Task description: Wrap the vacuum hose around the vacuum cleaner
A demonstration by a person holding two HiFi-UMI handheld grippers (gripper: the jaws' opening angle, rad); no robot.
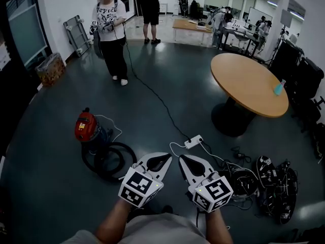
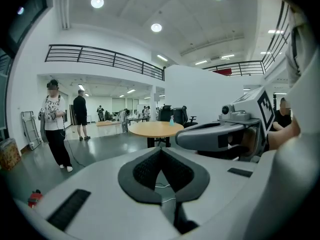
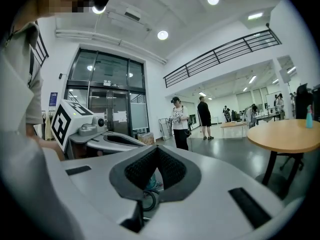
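The jaws of the left gripper (image 1: 161,160) and the right gripper (image 1: 187,162) are pressed together, and nothing is held in them. Both grippers are held side by side, apart from the vacuum cleaner (image 1: 86,126), and the left gripper is the nearer one. The vacuum hose (image 1: 114,161) is laid flat on the floor in round loops, touching the vacuum cleaner's base on the side facing the jaws. Whether the loops go right around the body cannot be told. Bare floor is seen around the vacuum cleaner. A white power strip (image 1: 193,142) and a round bench (image 1: 249,83) are set further off.
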